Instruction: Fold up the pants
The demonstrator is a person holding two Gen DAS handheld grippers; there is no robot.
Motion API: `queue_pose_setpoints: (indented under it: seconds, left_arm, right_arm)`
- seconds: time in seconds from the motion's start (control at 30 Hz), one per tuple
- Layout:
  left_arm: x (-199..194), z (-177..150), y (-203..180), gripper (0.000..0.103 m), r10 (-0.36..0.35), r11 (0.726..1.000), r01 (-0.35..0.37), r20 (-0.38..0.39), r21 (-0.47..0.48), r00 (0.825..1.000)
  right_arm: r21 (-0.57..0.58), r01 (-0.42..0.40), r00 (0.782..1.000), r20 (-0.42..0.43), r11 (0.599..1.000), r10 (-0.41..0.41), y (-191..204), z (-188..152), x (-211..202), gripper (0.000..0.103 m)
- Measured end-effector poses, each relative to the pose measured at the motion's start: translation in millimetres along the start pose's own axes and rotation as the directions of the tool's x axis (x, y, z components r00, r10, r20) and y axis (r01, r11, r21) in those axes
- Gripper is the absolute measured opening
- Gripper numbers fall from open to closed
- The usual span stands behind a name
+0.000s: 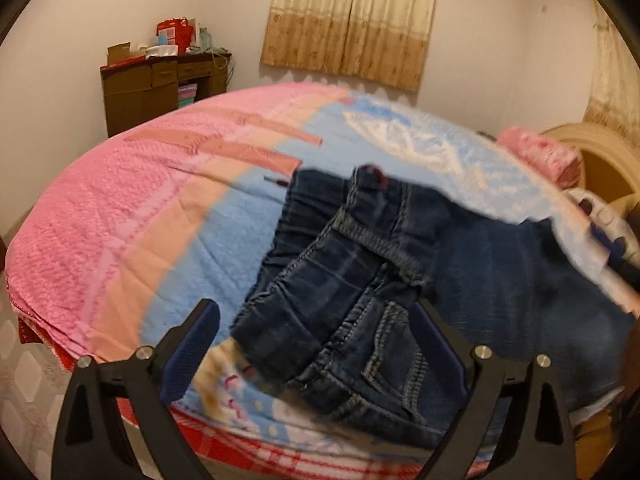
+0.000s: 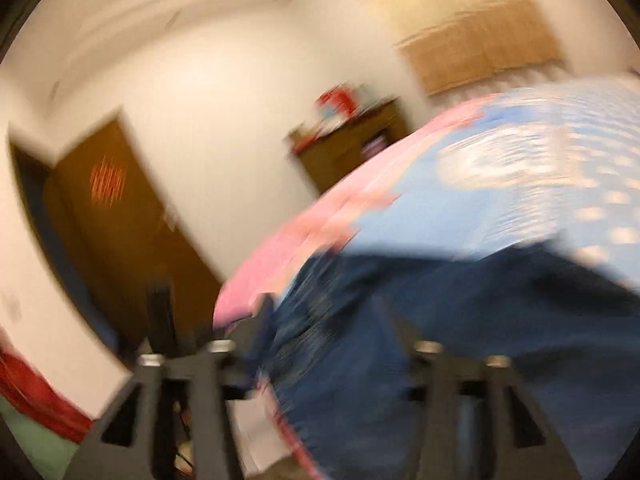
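Where the frame is sharp: pants [image 1: 360,280] folded, centre, on quilt [image 1: 120,220].
Left gripper [image 1: 316,344]: jaws apart, empty, lower centre.
Right gripper [image 2: 324,320]: blurred, jaws apart, empty.

One pair of jeans [image 1: 400,280] lies on one bed [image 1: 120,208]; beyond the bed, one curtain [image 1: 348,20] and one desk [image 1: 160,88].

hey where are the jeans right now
In the left wrist view the jeans lie bunched on the blue part of the bedspread, at the bed's near edge, just ahead of the open left gripper.
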State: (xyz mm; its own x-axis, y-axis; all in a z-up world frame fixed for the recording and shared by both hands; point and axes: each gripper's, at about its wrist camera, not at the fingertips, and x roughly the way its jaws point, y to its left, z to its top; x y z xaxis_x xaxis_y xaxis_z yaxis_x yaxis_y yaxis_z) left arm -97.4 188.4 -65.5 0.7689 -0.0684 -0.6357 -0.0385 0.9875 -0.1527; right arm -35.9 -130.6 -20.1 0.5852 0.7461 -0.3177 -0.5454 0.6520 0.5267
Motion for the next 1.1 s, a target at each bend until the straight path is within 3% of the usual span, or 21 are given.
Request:
queue_pose_setpoints:
  seconds: [0.07,0.13,0.17,0.23,0.37,0.47,0.6,0.67,0.77,0.9,1.03,1.07,1.1]
  left_arm:
    - [15.4,0.0,-1.6,0.097,0.052,0.999,-0.053,-0.022,-0.012,0.998]
    - [33.7,0.0,1.4,0.099,0.124,0.991,-0.127,-0.075,-0.038,0.989]
    - [42.0,-0.6,4.7,0.102,0.126,0.989,-0.133,-0.107,-0.065,0.986]
    - [46.1,-0.6,13.8,0.103,0.097,0.982,-0.113,-0.112,-0.149,0.989]
    - [46.5,3.8,5.3,0.103,0.144,0.983,-0.154,-0.099,-0.1,0.985]
    - [42.4,10.1,0.5,0.103,0.167,0.981,-0.175,-0.103,-0.079,0.981]
    - [26.7,22.8,-10.5,0.102,0.143,0.988,-0.144,-0.031,-0.052,0.989]
    - [22.8,27.2,-16.9,0.103,0.137,0.99,-0.137,0.011,-0.019,0.99]
    - [42.7,24.7,-22.9,0.103,0.176,0.984,-0.175,-0.037,0.03,0.984]
    - [58.2,20.4,-14.6,0.103,0.132,0.989,-0.136,-0.082,-0.051,0.988]
    - [58.9,21.3,-14.4,0.103,0.131,0.99,-0.135,-0.093,-0.038,0.987]
    - [59.3,21.5,-14.2,0.103,0.129,0.99,-0.133,-0.095,-0.04,0.987]
    - [59.4,21.8,-14.2,0.103,0.126,0.99,-0.131,-0.096,-0.043,0.987]
  right_arm:
    - [0.125,0.049,0.998,0.034,0.991,-0.053,-47.7,28.4,-24.9,0.067]
    - [0.214,0.082,0.997,-0.005,0.973,-0.083,-85.5,45.9,-27.6,0.067]
    - [0.257,0.09,0.996,-0.032,0.962,-0.084,-102.7,51.8,-24.8,0.067]
    - [0.329,0.084,0.995,-0.074,0.941,-0.063,-128.1,58.6,-16.1,0.067]
    - [0.449,0.055,0.985,-0.17,0.892,0.025,-160.6,53.3,16.8,0.067]
    - [0.476,0.058,0.969,-0.238,0.878,0.065,-167.8,43.1,36.8,0.067]
    - [0.5,0.022,0.941,-0.304,0.866,0.151,-167.1,40.7,38.0,0.067]
    - [0.552,0.015,0.916,-0.343,0.834,0.21,-167.1,42.2,34.7,0.067]
    - [0.537,0.02,0.894,-0.387,0.844,0.226,-162.3,45.5,33.4,0.067]
    - [0.504,0.068,0.881,-0.436,0.861,0.186,-165.3,43.8,56.2,0.067]
    - [0.539,-0.006,0.847,-0.445,0.843,0.291,-161.2,45.5,96.0,0.068]
    - [0.54,-0.02,0.843,-0.443,0.842,0.304,-158.9,47.4,102.0,0.068]
    - [0.546,-0.023,0.853,-0.427,0.838,0.302,-158.8,49.7,105.1,0.068]
